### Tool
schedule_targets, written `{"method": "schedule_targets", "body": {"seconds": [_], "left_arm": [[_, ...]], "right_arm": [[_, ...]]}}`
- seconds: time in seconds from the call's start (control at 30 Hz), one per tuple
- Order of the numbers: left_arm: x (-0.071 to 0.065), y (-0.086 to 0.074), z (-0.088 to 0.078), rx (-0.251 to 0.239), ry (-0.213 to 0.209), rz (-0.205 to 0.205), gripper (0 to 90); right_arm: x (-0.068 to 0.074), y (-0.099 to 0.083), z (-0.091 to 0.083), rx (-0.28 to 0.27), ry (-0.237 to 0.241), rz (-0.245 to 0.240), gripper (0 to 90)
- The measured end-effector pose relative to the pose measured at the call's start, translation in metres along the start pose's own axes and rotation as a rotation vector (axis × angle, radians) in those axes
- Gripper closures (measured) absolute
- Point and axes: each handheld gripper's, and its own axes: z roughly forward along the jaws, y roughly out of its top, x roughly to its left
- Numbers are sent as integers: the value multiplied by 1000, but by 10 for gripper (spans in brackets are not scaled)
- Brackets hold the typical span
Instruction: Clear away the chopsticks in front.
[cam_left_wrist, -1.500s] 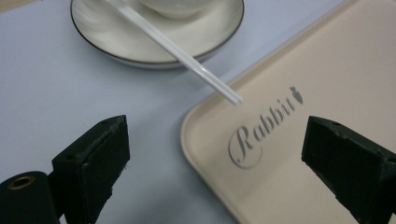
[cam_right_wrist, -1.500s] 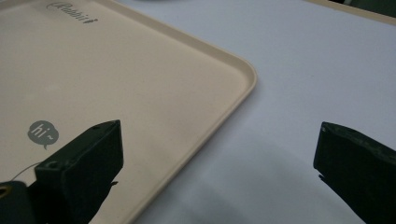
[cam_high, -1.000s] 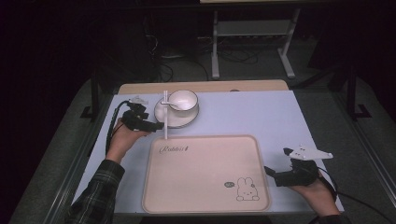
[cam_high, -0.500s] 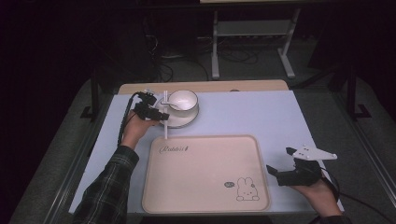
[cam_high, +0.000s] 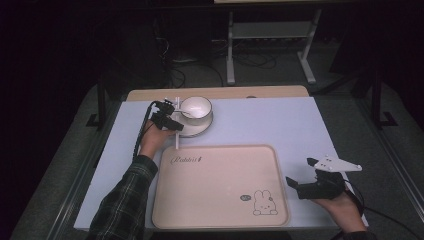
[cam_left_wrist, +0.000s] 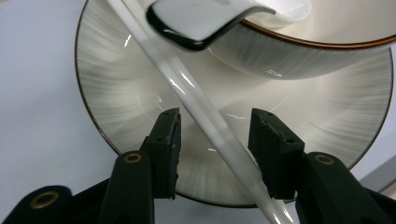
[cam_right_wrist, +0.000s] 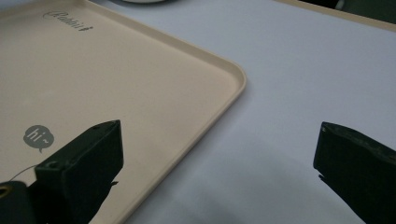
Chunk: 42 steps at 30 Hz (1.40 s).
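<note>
The left gripper (cam_left_wrist: 212, 140) has just been closing, its half-open jaws straddling the white chopstick (cam_left_wrist: 205, 116) over the plate (cam_left_wrist: 116, 93), not yet pinching; I'd centre it before squeezing

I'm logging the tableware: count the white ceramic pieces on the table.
3: a bowl standing on a saucer at the table's far left, and a spoon resting on the bowl's rim. The long white stick isn't counted.

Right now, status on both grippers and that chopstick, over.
Left gripper fingers have just been closing, astride the white chopstick over the plate, one finger close against it, grip not confirmed. Right gripper open, idle beside the tray. Spoon and bowl close ahead.
</note>
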Motion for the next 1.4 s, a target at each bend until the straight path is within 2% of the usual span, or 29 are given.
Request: {"method": "schedule_targets", "body": {"seconds": [0.47, 0.6, 0.77, 0.93, 1.13, 1.27, 1.4], "left_arm": [[12, 4, 10, 5, 31, -38, 662], [15, 7, 12, -8, 47, -35, 700], [21, 9, 15, -25, 39, -47, 742], [18, 13, 17, -21, 52, -15, 776], [18, 14, 18, -33, 47, -22, 770], [20, 11, 12, -37, 45, -17, 654], [22, 6, 0, -52, 38, -9, 603]], "right_arm": [[0, 0, -2, -7, 0, 8, 9], [0, 0, -2, -10, -1, 12, 9], [0, -1, -3, -10, -1, 13, 10], [-1, -1, -3, -11, -3, 14, 10], [-1, -1, -4, -11, -6, 17, 10], [-1, -1, -4, -12, -5, 16, 10], [-2, -2, -5, -13, -6, 16, 10]]}}
